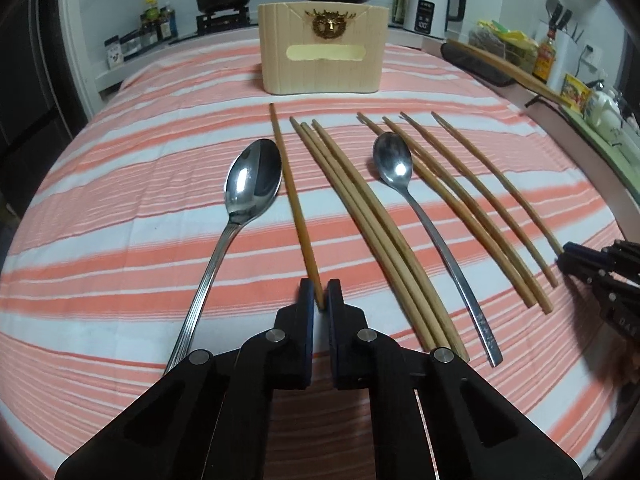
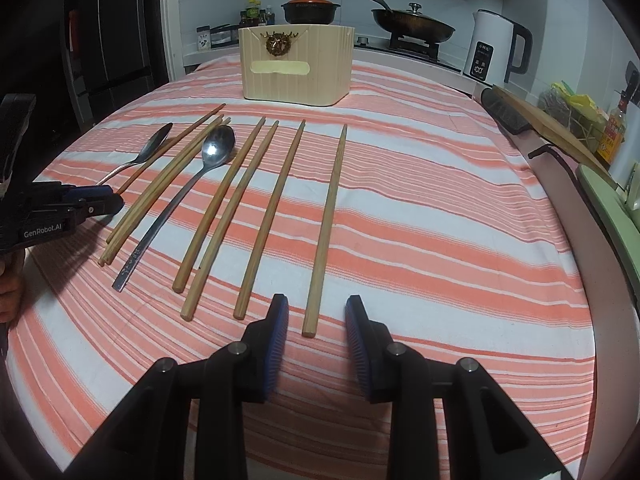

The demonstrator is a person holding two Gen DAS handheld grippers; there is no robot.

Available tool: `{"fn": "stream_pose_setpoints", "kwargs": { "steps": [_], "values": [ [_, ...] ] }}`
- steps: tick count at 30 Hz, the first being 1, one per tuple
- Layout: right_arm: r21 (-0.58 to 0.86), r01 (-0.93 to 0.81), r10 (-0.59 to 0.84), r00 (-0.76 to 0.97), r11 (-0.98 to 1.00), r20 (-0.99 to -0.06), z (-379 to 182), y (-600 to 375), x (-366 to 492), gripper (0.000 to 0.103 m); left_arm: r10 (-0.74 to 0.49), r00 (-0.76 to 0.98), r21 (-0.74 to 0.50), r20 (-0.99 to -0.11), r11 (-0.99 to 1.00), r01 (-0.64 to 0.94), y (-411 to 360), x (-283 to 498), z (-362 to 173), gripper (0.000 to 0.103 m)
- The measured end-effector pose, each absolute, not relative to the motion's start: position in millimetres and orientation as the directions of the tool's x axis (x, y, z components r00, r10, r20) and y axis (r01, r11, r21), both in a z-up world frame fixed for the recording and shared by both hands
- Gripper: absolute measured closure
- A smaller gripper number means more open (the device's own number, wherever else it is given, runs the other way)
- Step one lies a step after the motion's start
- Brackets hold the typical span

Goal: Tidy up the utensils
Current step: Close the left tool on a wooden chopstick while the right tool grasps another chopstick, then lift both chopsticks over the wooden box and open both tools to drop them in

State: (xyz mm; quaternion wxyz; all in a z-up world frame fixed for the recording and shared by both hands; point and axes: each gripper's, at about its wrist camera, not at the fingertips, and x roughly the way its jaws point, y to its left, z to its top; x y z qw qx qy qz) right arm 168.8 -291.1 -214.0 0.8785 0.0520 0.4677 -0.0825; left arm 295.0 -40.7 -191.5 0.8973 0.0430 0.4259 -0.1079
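Your left gripper [image 1: 320,294] pinches a chopstick [image 1: 294,196] pointing toward the holder [image 1: 322,76]; your right gripper [image 2: 316,312] seemingly stands open around another chopstick [image 2: 328,220].

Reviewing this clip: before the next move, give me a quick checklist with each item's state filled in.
1. Left gripper shut on the dark chopstick's near end: ok.
2. Right gripper lined up on the rightmost chopstick, its end between the open jaws: ok; pads not yet pressing.
3. Holder upright at the far side of the cloth, path to it free: ok.
4. Holder's inside has room: cannot tell, top not visible.
5. Big spoon clear of the dark chopstick: cannot tell; bowl edge lies very close.
6. The two grippers well apart: ok.
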Motion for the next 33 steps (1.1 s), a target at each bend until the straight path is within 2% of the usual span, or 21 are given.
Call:
{"fn": "stream_pose_setpoints", "kwargs": {
  "steps": [1, 6, 20, 33],
  "values": [
    [0.006, 0.203, -0.108, 0.548, 0.979, -0.83, -214, -291, 168, 0.096, -0.155, 0.619, -0.011, -0.77, 0.973, 0.229, -41, 294, -190, 0.101],
    [0.042, 0.257, -0.13, 0.617, 0.966, -0.776, -195, -297, 156, 0.096, -0.178, 0.689, -0.032, -0.703, 0.975, 0.219, -33, 279, -160, 0.101],
    [-0.009, 0.222, -0.184, 0.782, 0.975, -0.596, -73, -299, 166, 0.096, -0.244, 0.825, -0.003, -0.509, 0.96, 0.282, -14, 254, -43, 0.101],
    [0.016, 0.202, -0.163, 0.834, 0.979, -0.526, -22, -299, 175, 0.096, -0.29, 0.849, -0.049, -0.443, 0.953, 0.3, 4, 259, -5, 0.102]
  ]
}}
